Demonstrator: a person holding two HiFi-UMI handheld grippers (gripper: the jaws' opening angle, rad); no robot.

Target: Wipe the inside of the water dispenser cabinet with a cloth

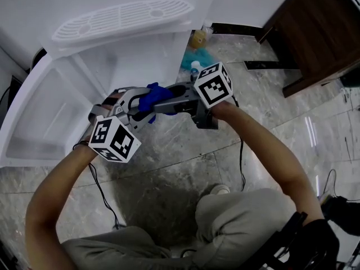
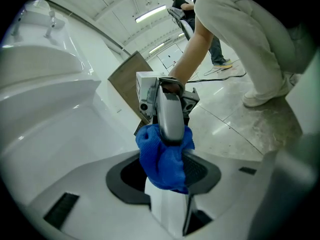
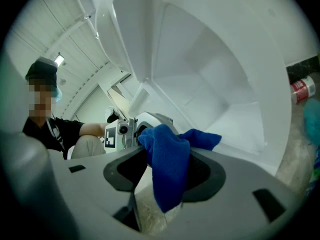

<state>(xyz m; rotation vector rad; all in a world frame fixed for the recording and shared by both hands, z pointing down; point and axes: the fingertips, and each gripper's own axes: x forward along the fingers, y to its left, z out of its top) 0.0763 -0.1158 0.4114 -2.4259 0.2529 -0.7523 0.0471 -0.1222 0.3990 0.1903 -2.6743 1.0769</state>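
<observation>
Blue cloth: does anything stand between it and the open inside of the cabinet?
Nothing visible does. The blue cloth is right in front of the cabinet opening, and the door is swung aside.

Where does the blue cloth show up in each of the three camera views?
Head view: blue cloth, left of centre, just below the open cabinet.
Left gripper view: blue cloth, bunched just below the middle.
Right gripper view: blue cloth, lower centre, hanging down.
Shared landmark: the white water dispenser.
</observation>
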